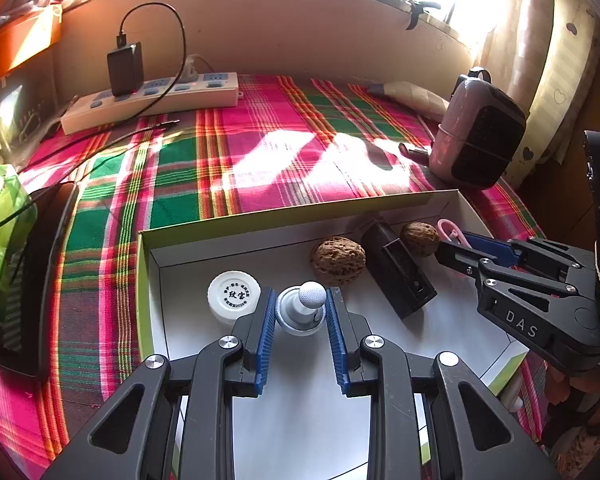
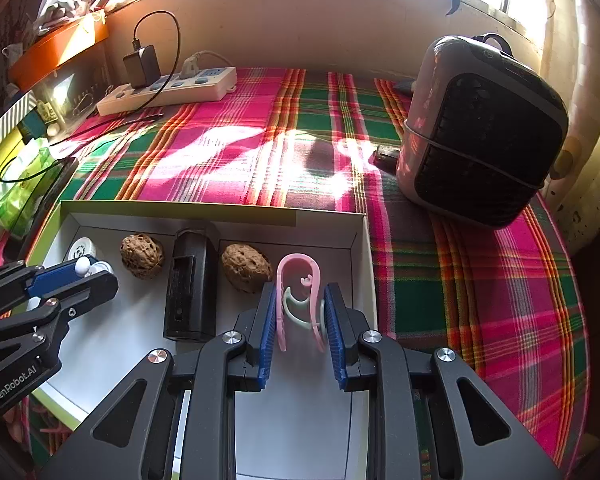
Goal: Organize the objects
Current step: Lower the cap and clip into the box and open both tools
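The pink heater (image 2: 480,132) is looming large ahead-right of the right tool (image 2: 300,320), small in the left view. Inside the white box (image 1: 300,220), the black case (image 1: 396,272) is lying between two walnuts. The right tool is clamping the pink clip (image 2: 298,300); the left tool (image 1: 300,312) is gripping the white knob (image 1: 312,296).
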